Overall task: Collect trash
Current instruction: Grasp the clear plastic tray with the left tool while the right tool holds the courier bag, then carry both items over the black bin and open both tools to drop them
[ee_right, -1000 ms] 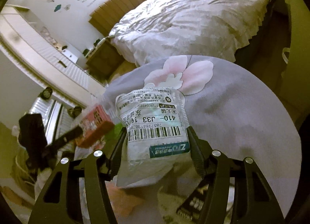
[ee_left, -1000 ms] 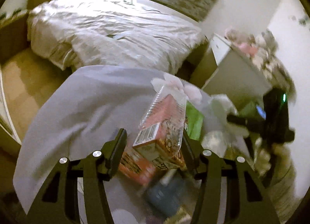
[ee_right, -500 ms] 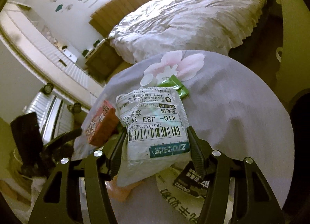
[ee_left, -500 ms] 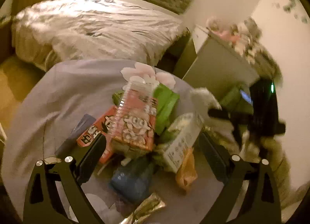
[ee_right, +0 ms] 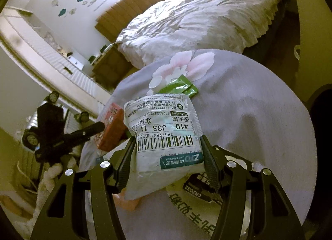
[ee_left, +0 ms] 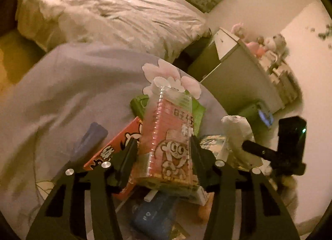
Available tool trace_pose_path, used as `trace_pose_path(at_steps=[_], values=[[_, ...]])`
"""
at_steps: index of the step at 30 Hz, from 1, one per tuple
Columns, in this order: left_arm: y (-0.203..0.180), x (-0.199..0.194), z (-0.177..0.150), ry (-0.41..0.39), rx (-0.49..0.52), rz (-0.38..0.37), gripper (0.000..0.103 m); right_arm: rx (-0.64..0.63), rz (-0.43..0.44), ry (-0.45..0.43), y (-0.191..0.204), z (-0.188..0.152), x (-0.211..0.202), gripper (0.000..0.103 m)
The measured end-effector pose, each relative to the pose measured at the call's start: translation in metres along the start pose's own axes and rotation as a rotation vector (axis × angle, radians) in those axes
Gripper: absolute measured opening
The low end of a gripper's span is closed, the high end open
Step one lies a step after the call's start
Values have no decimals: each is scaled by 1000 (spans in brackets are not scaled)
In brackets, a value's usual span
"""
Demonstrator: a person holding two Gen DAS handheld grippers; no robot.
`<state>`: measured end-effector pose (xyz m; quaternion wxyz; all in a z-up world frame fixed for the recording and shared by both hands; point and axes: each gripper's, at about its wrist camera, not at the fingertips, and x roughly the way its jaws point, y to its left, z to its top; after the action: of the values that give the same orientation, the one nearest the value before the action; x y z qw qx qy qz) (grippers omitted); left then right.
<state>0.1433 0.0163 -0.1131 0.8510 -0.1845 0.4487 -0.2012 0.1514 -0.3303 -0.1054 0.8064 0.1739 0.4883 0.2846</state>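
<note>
My left gripper point(ee_left: 164, 152) is shut on a pink cartoon snack box in a clear plastic sleeve point(ee_left: 169, 136), held above a pile of trash on a grey flowered cloth point(ee_left: 62, 86). The box also shows in the right wrist view point(ee_right: 111, 129), with the left gripper's black body to its left. My right gripper point(ee_right: 168, 152) is shut on a white courier parcel bag point(ee_right: 164, 134) with a barcode label. The right gripper's black body point(ee_left: 290, 146) shows at the right of the left wrist view.
Under the held items lie a red cartoon carton point(ee_left: 116, 144), a green packet point(ee_right: 180, 88), a blue pack point(ee_left: 151, 217), a dark blue bar point(ee_left: 89, 138) and a printed bag point(ee_right: 199, 192). A bed point(ee_left: 108, 17) stands behind and a grey cabinet point(ee_left: 238, 73) at right.
My left gripper opened wide half a second ago and has closed again on the pink box, now held upright and closer. The right gripper keeps the parcel bag, nearly still.
</note>
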Motion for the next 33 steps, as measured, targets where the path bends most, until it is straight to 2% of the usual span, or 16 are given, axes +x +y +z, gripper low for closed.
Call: trace_pose_path(at_steps=[6, 12, 15, 20, 25, 33], values=[[-53, -25, 1, -131, 215, 229, 43, -19, -3, -24, 6, -4, -5, 61], [-111, -48, 0, -263, 456, 457, 42, -83, -83, -89, 19, -6, -18, 61], [-130, -51, -2, -288, 534, 514, 42, -126, -119, -108, 26, -8, -22, 61], [-145, -54, -4, -289, 547, 476, 42, -102, -79, -131, 21, -10, -33, 61], [-158, -52, -4, -267, 503, 387, 42, -51, -40, -176, 5, -9, -57, 61], [-207, -19, -17, -234, 527, 282, 43, 48, -20, -286, -37, -12, -116, 61]])
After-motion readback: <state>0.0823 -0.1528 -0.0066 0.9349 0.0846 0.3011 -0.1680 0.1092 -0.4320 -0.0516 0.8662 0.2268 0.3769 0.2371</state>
